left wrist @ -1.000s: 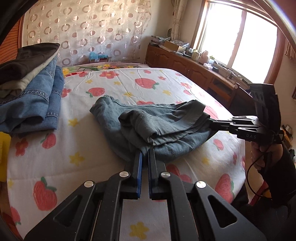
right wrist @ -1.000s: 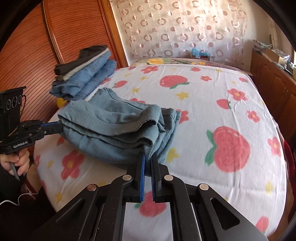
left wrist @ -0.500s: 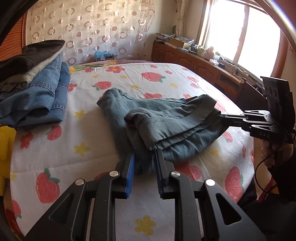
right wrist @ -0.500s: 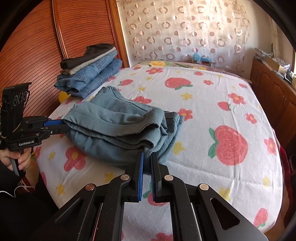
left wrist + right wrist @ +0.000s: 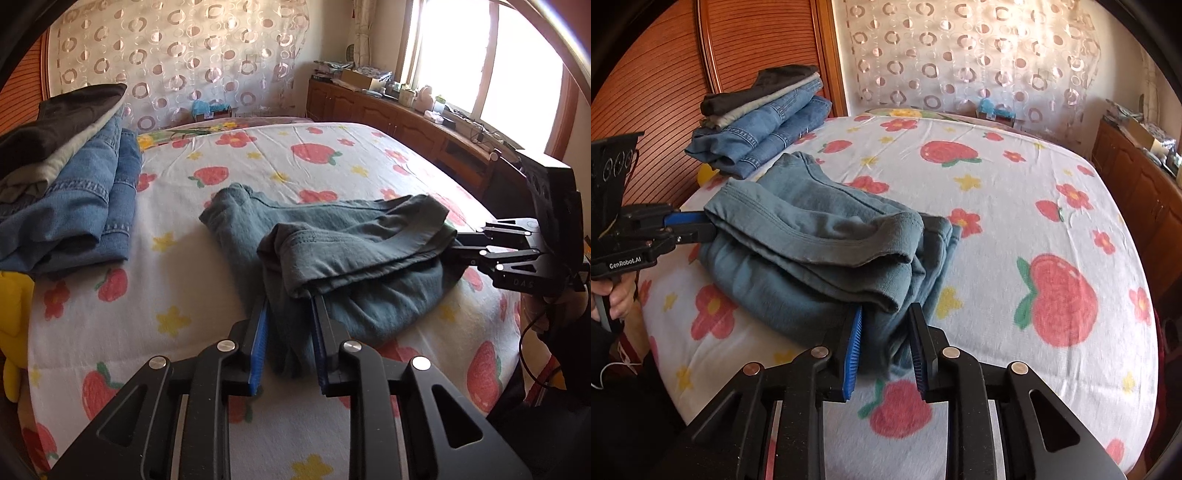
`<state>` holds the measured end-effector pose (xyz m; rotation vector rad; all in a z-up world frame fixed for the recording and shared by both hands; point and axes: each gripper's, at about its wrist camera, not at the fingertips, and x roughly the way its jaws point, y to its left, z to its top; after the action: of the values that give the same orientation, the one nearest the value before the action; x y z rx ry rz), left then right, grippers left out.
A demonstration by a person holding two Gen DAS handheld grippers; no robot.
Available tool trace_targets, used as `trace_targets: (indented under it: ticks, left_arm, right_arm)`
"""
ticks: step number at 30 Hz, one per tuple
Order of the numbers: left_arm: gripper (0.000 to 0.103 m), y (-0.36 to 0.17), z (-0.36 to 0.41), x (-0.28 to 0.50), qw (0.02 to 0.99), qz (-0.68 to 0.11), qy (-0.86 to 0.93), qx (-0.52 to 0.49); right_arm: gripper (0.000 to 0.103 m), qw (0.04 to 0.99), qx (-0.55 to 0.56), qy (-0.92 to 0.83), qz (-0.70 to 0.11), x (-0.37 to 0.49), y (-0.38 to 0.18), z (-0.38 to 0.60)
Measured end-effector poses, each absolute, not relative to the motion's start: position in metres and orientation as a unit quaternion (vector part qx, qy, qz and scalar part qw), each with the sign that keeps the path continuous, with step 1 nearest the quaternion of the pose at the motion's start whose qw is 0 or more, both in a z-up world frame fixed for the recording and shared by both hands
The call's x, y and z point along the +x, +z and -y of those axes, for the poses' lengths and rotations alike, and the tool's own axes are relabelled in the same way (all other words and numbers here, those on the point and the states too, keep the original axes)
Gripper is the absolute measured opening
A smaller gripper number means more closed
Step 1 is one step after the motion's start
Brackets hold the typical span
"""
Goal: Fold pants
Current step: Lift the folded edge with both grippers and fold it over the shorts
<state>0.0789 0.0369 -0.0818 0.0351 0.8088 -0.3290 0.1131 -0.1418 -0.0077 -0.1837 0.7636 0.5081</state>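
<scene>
Near the front edge of the bed (image 5: pixel 369 147), the folded teal pants (image 5: pixel 351 251) lie with their long side running from one gripper to the other. The left gripper (image 5: pixel 290 332) sits at one short end, its jaws a little apart, cloth loose between them — the right gripper (image 5: pixel 886 336) at the other end is opening, cloth also between its jaws. A stack of folded jeans (image 5: pixel 764 125) sits well apart by the back left corner — nothing blocks the way.

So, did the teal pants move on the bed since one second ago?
Cannot tell: the teal pants lie the same way beside the stack of folded jeans, but both cameras shifted.
</scene>
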Motion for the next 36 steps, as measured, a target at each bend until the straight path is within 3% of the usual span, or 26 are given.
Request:
trace_targets:
  ticks: [17,18,20,24,25,26,27,36]
  left_arm:
    - [0.024,-0.078,-0.033,0.134,0.908,-0.387,-0.161,0.013]
    - [0.038,-0.078,-0.033,0.136,0.907,-0.388,-0.162,0.012]
    - [0.050,-0.079,-0.034,0.138,0.907,-0.387,-0.167,0.005]
    - [0.056,-0.080,-0.037,0.137,0.910,-0.383,-0.158,-0.003]
    - [0.056,-0.079,-0.038,0.136,0.911,-0.382,-0.154,-0.002]
    - [0.056,-0.079,-0.039,0.135,0.912,-0.380,-0.153,-0.003]
    - [0.056,-0.079,-0.040,0.135,0.913,-0.379,-0.153,-0.004]
    - [0.056,-0.074,-0.043,0.138,0.920,-0.362,-0.152,-0.009]
  right_arm:
    - [0.033,0.903,-0.102,0.247,-0.338,0.158,0.009,0.124]
    - [0.033,0.901,-0.102,0.251,-0.339,0.161,0.008,0.124]
    - [0.033,0.896,-0.105,0.256,-0.346,0.168,0.004,0.122]
    - [0.033,0.888,-0.092,0.269,-0.361,0.181,-0.002,0.123]
    - [0.029,0.887,-0.084,0.273,-0.362,0.184,-0.002,0.124]
    - [0.012,0.887,-0.078,0.277,-0.362,0.186,0.000,0.125]
    - [0.009,0.888,-0.074,0.279,-0.359,0.188,0.001,0.125]
    - [0.006,0.914,-0.036,0.239,-0.325,0.199,0.006,0.138]
